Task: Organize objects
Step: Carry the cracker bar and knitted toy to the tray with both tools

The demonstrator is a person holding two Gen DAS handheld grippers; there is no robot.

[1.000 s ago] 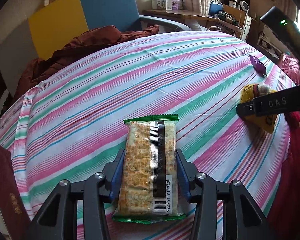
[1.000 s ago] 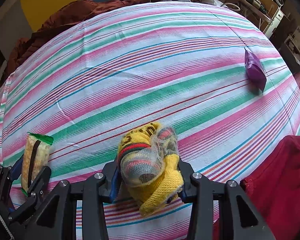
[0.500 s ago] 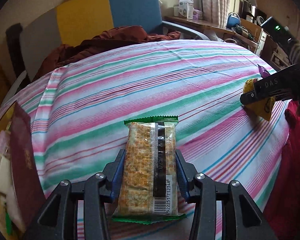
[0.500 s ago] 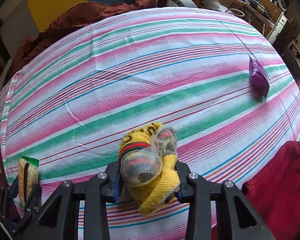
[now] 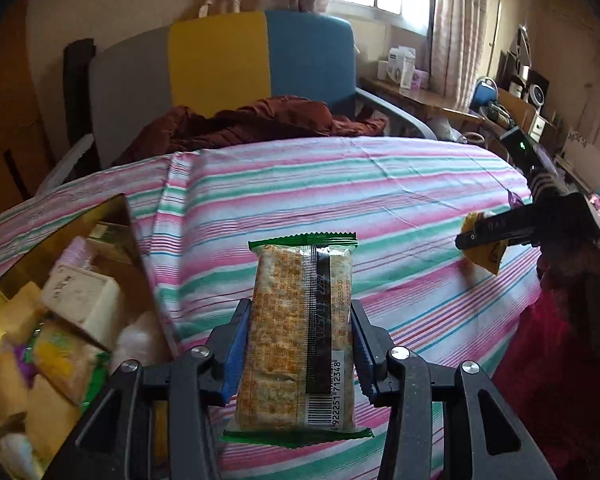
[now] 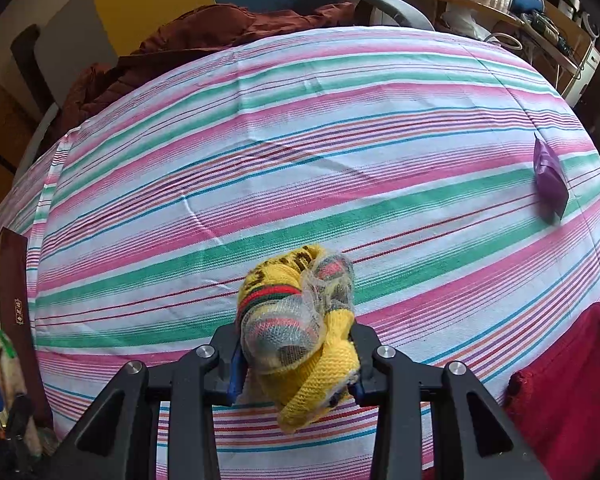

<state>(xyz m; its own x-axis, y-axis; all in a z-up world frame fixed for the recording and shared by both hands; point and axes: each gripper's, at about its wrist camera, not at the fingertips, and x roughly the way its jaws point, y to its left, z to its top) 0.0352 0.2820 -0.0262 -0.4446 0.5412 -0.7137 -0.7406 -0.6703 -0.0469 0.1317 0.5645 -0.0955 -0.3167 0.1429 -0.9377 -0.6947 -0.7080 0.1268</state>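
Note:
My left gripper is shut on a cracker packet with green ends and a barcode, held upright above the striped cloth. To its left stands an open gold-lined box holding several wrapped snacks. My right gripper is shut on a yellow knitted bundle with red and green bands and a mesh wrap. The left wrist view shows that same gripper and the yellow bundle at the far right. A purple packet lies on the cloth at the right.
A brown garment lies at the table's far edge, before a chair with grey, yellow and blue panels. A red cloth hangs at the near right edge. The box's dark lid stands at the left. A cluttered desk is behind.
My left gripper has risen and swung left with the cracker packet, bringing the open snack box into view. The right gripper squeezed the yellow bundle a little tighter and shifted slightly.

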